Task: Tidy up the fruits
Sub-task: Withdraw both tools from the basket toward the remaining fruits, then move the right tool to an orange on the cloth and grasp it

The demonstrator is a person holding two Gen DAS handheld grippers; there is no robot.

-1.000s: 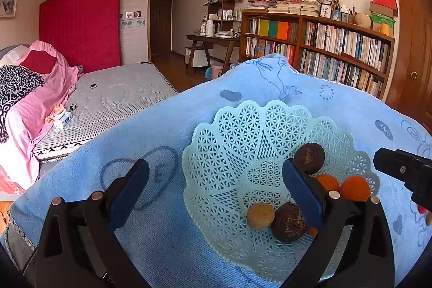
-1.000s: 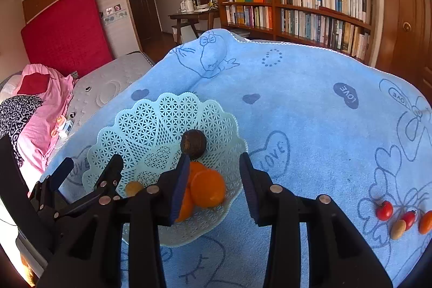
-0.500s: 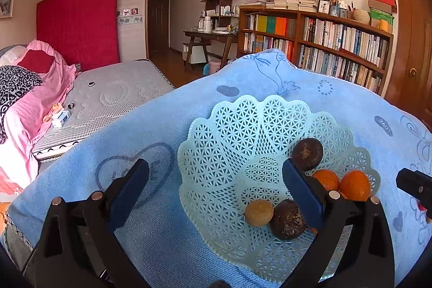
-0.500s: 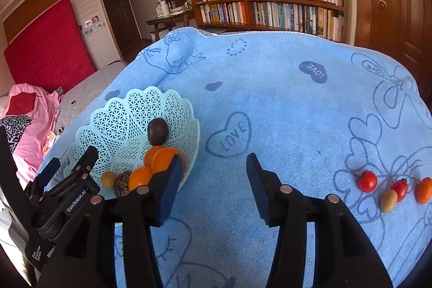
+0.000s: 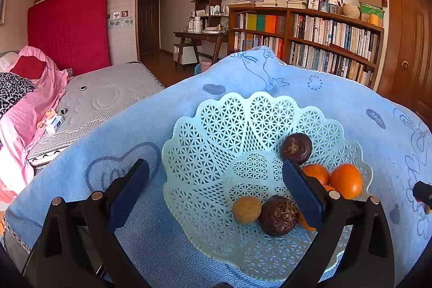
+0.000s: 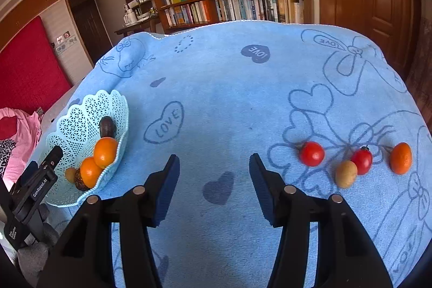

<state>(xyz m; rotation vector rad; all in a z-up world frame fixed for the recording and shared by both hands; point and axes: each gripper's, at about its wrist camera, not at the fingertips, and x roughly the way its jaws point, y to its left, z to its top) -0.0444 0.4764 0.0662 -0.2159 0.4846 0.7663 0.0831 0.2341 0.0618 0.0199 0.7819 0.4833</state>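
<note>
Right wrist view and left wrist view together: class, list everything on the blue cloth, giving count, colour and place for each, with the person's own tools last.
Basket: one, pale green lattice, on the left part of the cloth.
Oranges: at least two, orange, in the basket on its right side.
Dark round fruits: two, dark brown, in the basket, one far, one near.
Small tan fruit: one, yellow-brown, in the basket beside the near dark fruit.
Tomatoes: two, red, loose on the cloth at right.
Loose tan fruit: one, touching the second tomato.
Loose orange fruit: one, orange, farthest right.
Cloth: one, blue with hearts.
Left gripper: black, open, over the basket.
Right gripper: black, open, over bare cloth.
</note>
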